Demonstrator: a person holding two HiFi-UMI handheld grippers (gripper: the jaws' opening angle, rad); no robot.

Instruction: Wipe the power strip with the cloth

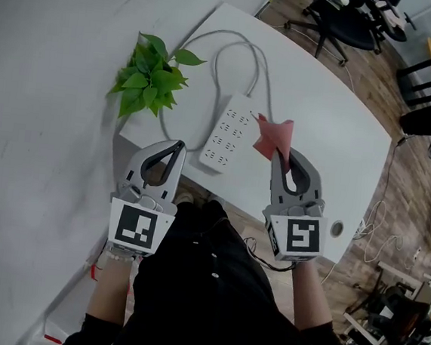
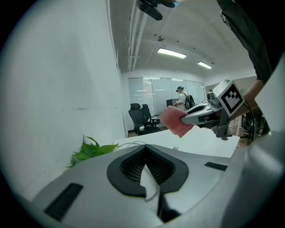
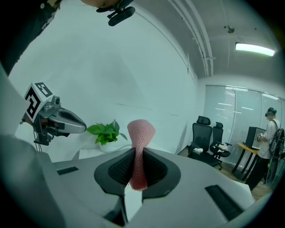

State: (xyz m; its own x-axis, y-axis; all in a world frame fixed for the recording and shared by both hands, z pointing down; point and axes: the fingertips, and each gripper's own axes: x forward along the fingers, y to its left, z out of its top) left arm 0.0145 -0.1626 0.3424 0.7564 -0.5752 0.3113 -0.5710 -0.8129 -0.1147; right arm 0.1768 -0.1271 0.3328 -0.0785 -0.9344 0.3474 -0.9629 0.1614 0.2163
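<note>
Right gripper (image 1: 279,154), held in the person's right hand, has its jaws closed on a pink cloth (image 1: 273,138). The right gripper view shows the cloth (image 3: 140,133) pinched upright between the dark ribbed pads, its top flaring out above the tips. Left gripper (image 1: 178,145), in the other hand, sits level with it and well to its side. Its jaws meet at the tips with nothing between them, as the left gripper view (image 2: 144,149) shows. Both are held close to the person's body, just over the near edge of a white table (image 1: 339,149). The person wears dark clothing (image 1: 205,281).

Just past the gripper tips, a white power strip (image 1: 229,131) lies flat on the table, angled away, with rows of sockets facing up. From the head view, the cloth overlaps the strip's right edge. The left gripper view shows the cloth (image 2: 175,121) raised clear of the tabletop.

Beyond the strip, its white cable (image 1: 235,45) loops across the table. To the left, a small leafy green plant (image 1: 149,78) stands by a pale wall (image 1: 50,76). Farther off, black office chairs (image 1: 343,25) stand on a wood floor.
</note>
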